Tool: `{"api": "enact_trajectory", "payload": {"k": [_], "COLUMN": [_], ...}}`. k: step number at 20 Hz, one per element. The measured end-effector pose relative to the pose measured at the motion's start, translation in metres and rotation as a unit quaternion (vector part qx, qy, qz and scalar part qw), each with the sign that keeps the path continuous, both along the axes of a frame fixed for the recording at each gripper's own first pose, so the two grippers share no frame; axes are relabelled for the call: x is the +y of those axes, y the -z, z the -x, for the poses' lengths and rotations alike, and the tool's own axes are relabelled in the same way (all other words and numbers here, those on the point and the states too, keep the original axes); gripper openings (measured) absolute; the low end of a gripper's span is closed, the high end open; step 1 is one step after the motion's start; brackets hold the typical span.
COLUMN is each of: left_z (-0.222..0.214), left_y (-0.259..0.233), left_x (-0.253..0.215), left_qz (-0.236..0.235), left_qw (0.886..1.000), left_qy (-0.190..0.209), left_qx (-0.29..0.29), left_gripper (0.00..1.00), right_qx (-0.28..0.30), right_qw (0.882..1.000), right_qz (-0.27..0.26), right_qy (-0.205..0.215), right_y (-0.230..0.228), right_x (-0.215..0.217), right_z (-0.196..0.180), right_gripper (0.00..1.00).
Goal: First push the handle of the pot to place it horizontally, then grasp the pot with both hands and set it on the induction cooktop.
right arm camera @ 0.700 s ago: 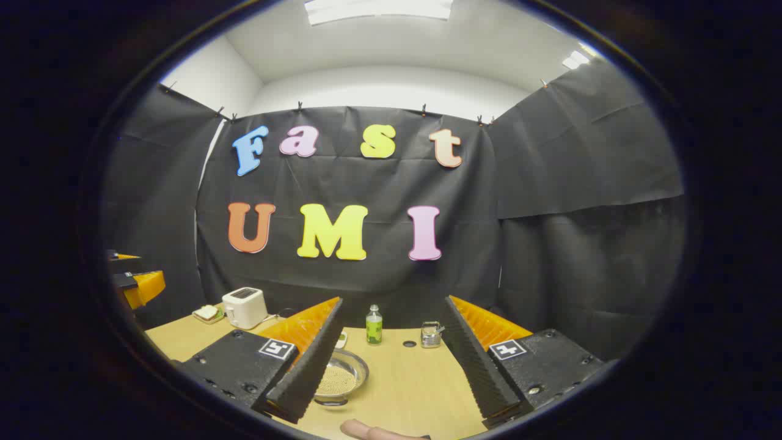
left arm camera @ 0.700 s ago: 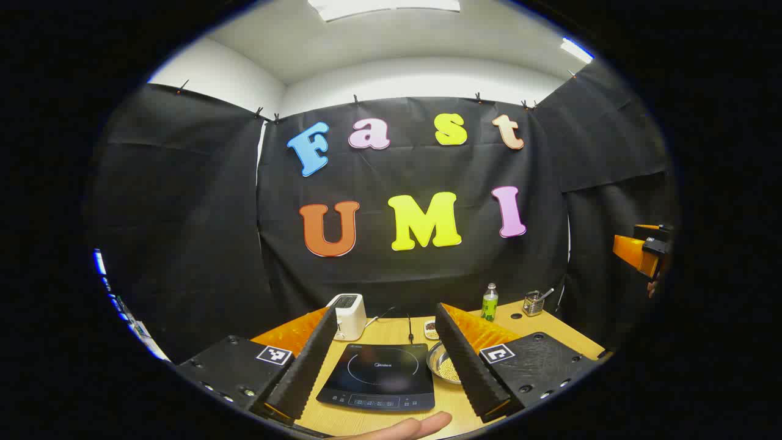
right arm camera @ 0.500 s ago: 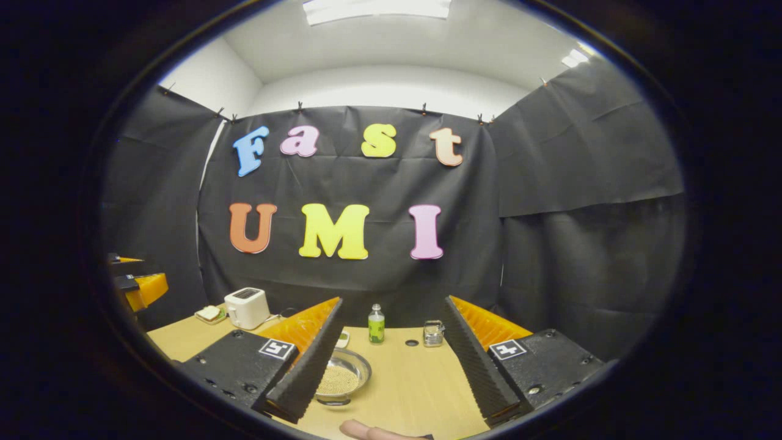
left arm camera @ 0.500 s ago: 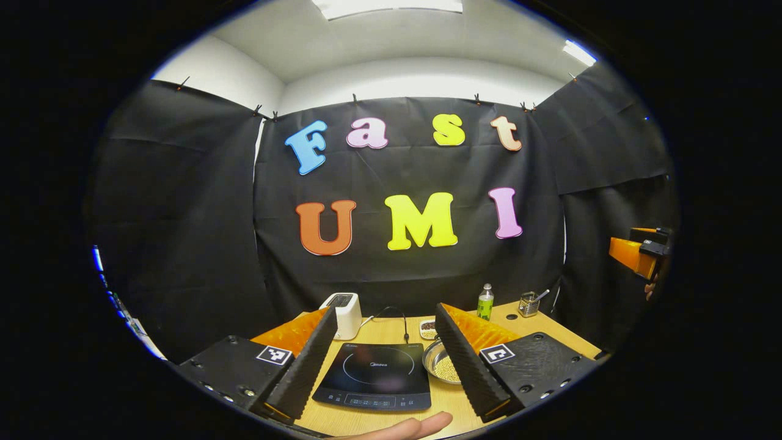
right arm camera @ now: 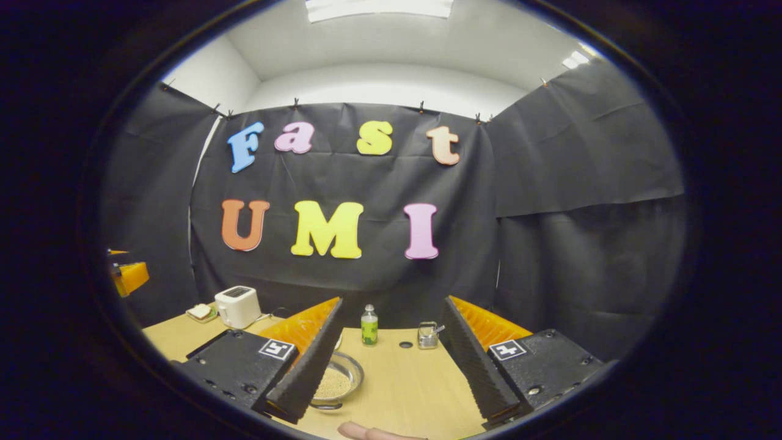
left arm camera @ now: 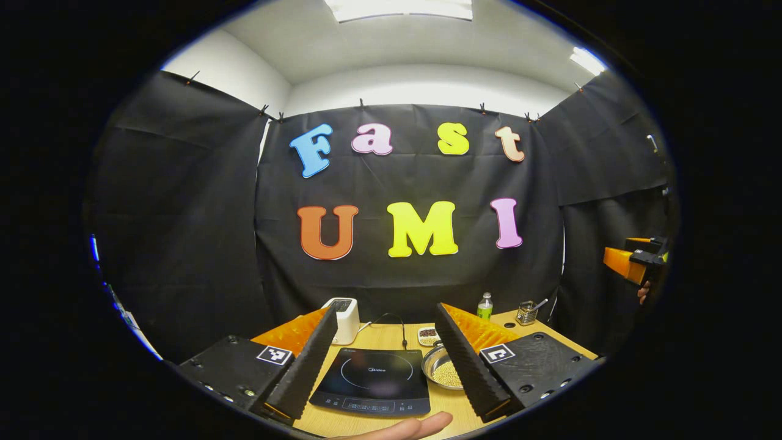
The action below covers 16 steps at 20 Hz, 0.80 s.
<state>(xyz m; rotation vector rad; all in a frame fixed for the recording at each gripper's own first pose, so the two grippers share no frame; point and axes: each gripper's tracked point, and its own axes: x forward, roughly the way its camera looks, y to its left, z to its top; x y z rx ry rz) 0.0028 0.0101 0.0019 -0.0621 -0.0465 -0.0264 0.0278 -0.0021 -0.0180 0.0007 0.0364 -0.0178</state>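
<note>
Fingers wide, both grippers, holding nothing | induction cooktop point(left arm camera: 372, 382) on wooden table point(right arm camera: 409, 379) | toaster point(right arm camera: 237, 307) behind.

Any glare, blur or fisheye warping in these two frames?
Left gripper view: sharp, the glossy black induction cooktop catches faint sheen, wall edges bow. Right gripper view: sharp too, even ceiling light, the pale wooden table shows no harsh shadows, curtains curve toward the rim.

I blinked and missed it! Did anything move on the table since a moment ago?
Only the cameras drifted a little. The left gripper and right gripper stay open and hold nothing. The cooktop, toaster, bowl and green bottle sit where they were.
</note>
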Motion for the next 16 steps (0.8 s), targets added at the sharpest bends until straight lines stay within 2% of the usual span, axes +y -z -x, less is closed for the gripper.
{"api": "enact_trajectory", "payload": {"k": [5,8,9,10,11,12,13,15,16], "left_z": [0.003,0.004,0.005,0.005,0.006,0.007,0.009,0.012,0.013], "left_y": [0.007,0.015,0.017,0.021,0.024,0.027,0.028,0.032,0.035], "left_x": [-0.005,-0.006,-0.006,-0.006,-0.005,-0.005,-0.005,-0.002,0.001], "left_qz": [0.0,-0.005,-0.007,-0.008,-0.006,-0.001,0.003,0.004,0.001], "left_qw": [1.0,1.0,1.0,1.0,1.0,1.0,1.0,1.0,1.0], "left_qy": [0.009,0.013,0.015,0.016,0.016,0.018,0.02,0.02,0.017], "left_qx": [0.003,0.006,0.008,0.01,0.012,0.014,0.014,0.014,0.014], "left_gripper": [0.96,0.96,0.96,0.96,0.95,0.95,0.96,0.96,0.96], "right_qx": [0.033,0.069,0.082,0.095,0.11,0.125,0.137,0.163,0.176], "right_qw": [0.999,0.997,0.996,0.994,0.992,0.99,0.988,0.982,0.979], "right_qz": [0.003,-0.009,-0.013,-0.019,-0.023,-0.027,-0.028,-0.022,-0.022], "right_qy": [-0.002,-0.02,-0.03,-0.042,-0.052,-0.059,-0.071,-0.095,-0.101], "right_y": [0.03,0.058,0.07,0.079,0.09,0.1,0.111,0.13,0.14], "right_x": [0.007,0.02,0.026,0.033,0.038,0.043,0.05,0.064,0.069], "right_z": [-0.033,-0.05,-0.057,-0.062,-0.066,-0.069,-0.072,-0.075,-0.077], "right_gripper": [1.0,0.99,0.98,0.89,0.88,0.73,0.67,0.46,0.19]}}
